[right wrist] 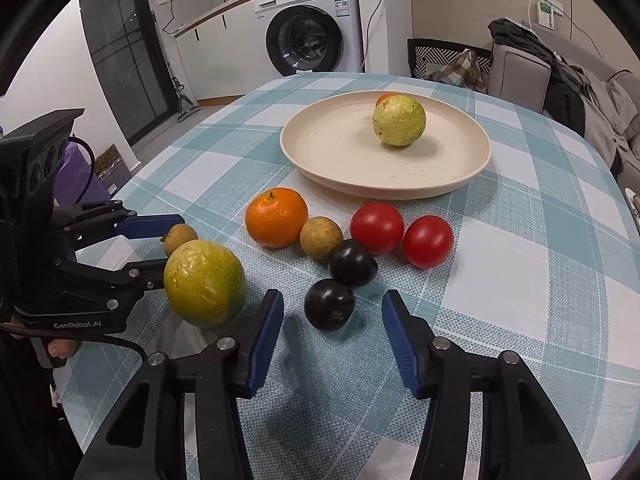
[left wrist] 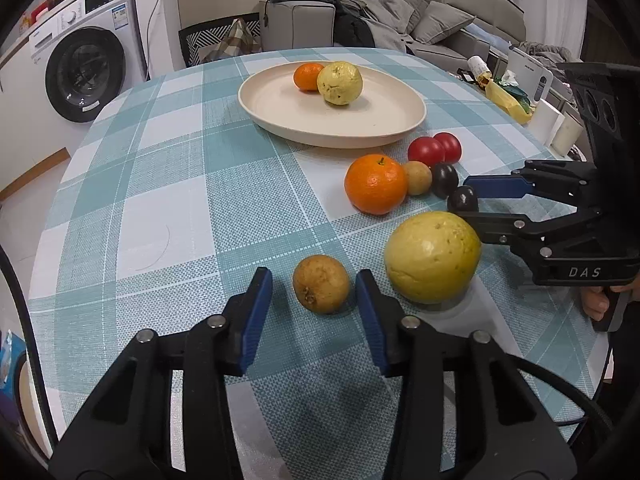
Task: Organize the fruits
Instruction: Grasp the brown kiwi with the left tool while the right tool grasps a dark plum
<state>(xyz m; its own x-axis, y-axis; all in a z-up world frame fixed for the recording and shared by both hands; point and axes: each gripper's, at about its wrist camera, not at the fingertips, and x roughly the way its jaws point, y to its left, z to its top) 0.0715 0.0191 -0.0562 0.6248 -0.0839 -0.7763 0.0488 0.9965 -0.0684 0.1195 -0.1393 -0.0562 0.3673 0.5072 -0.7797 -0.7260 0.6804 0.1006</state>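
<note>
My left gripper stands open around a small brown fruit on the checked tablecloth, with a gap showing at its left pad. A large yellow-green fruit lies just right of it. My right gripper is open too, its pads on either side of a dark plum without touching it. A second plum, a small tan fruit, an orange and two tomatoes cluster behind. The cream plate holds a yellow-green fruit and a half-hidden orange.
The table is round, and its edge falls away at the left and near sides. A washing machine, a chair and a sofa piled with clothes stand beyond it. Bags and white containers crowd the far right edge.
</note>
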